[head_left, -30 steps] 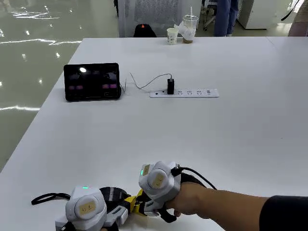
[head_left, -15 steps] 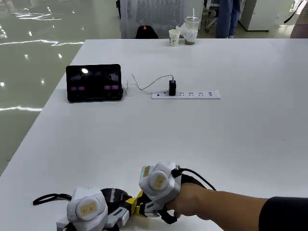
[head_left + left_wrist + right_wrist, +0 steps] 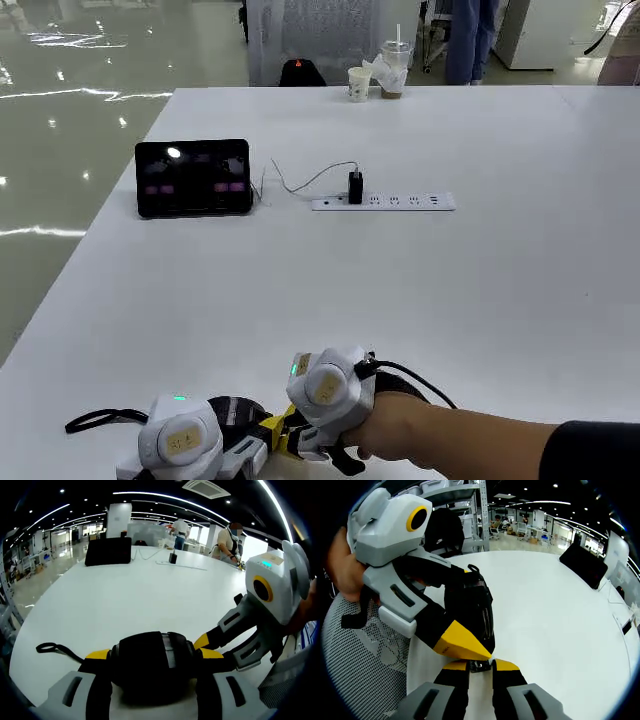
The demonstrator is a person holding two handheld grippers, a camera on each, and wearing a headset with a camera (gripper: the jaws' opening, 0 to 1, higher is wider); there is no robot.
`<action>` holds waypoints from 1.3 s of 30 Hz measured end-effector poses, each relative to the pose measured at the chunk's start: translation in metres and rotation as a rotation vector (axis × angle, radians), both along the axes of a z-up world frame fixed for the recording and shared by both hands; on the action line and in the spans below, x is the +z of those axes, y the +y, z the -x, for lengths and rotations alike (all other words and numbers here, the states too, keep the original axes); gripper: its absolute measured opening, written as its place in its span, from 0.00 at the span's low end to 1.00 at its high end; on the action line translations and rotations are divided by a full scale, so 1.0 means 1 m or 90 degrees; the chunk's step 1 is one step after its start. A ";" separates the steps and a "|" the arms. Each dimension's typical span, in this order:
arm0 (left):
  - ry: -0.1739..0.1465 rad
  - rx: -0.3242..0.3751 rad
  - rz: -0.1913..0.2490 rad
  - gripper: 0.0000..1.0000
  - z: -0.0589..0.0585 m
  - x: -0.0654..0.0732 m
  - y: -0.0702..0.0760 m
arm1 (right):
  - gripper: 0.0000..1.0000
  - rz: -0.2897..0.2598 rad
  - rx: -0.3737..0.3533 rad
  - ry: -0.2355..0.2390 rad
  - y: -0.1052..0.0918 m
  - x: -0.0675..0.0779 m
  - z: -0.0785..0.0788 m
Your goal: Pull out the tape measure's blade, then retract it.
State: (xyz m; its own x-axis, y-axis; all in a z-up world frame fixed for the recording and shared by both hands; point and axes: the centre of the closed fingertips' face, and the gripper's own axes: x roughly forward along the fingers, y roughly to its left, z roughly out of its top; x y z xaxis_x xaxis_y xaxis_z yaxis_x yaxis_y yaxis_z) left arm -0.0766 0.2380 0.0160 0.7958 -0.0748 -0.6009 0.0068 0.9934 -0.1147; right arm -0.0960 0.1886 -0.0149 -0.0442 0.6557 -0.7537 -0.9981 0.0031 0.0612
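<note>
The left gripper (image 3: 153, 653) has its 2 jaws clamped on either side of the black tape measure (image 3: 150, 667), which rests at the near edge of the white table (image 3: 400, 280). The right gripper (image 3: 481, 665) meets it from the side. Its 2 yellow-tipped jaws are drawn almost together on a small metal piece at the case mouth, apparently the blade tip (image 3: 479, 668). No length of blade is out yet. A black wrist strap (image 3: 50, 647) trails from the case across the tabletop. Farther back lie a dark tablet (image 3: 193, 178) and a white power strip (image 3: 385, 202) with 1 charger plugged in, well apart from the work.

The pull looks about to begin, and the pinch is the weak point. The tip offers little to grip, so a fast or skewed draw could slip it free and let the spring snap the blade home. The rounded case could also twist or slide in the left jaws if the pull runs off-line. On the return, letting go early would whip the blade back.
</note>
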 end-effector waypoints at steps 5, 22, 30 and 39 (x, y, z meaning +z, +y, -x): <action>0.003 -0.005 -0.010 0.64 0.000 0.000 -0.001 | 0.13 0.016 0.020 -0.022 -0.007 0.000 0.002; 0.040 -0.048 0.033 0.64 0.002 -0.003 0.000 | 0.14 0.000 -0.040 -0.014 -0.049 0.014 -0.003; 0.027 -0.094 0.051 0.68 -0.002 0.011 -0.004 | 0.14 -0.035 -0.075 -0.023 -0.068 0.034 -0.007; 0.032 -0.170 0.068 0.78 -0.002 0.021 -0.004 | 0.20 -0.054 -0.107 -0.043 -0.102 0.052 -0.012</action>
